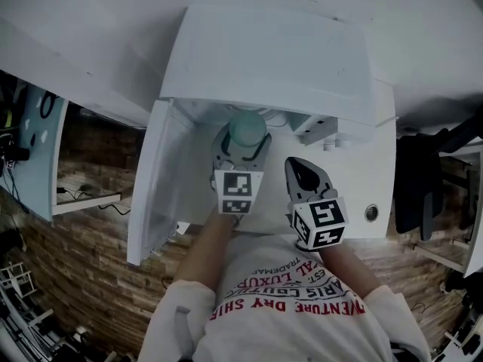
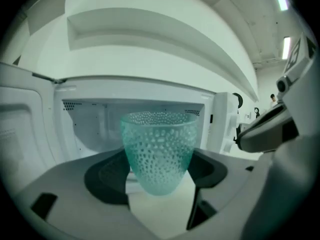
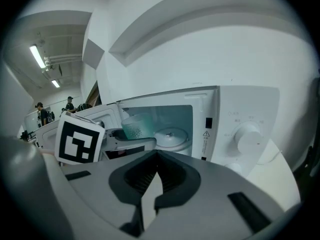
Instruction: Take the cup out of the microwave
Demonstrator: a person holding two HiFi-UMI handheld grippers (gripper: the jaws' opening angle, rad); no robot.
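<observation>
At the front edge of the microwave's (image 1: 264, 59) open mouth, the left gripper (image 1: 241, 153) is holding the green cup (image 2: 159, 151). Its two jaws are pressing on the cup's sides. The cup is looking lifted off the oven floor, but I think it is not all the way out yet. The door (image 1: 155, 179) is standing wide open at the left side. The right gripper (image 1: 306, 178) is waiting in front of the knob (image 3: 248, 136), its jaws squeezed together on nothing. Pulling the cup clear and putting it down is what is left.
</observation>
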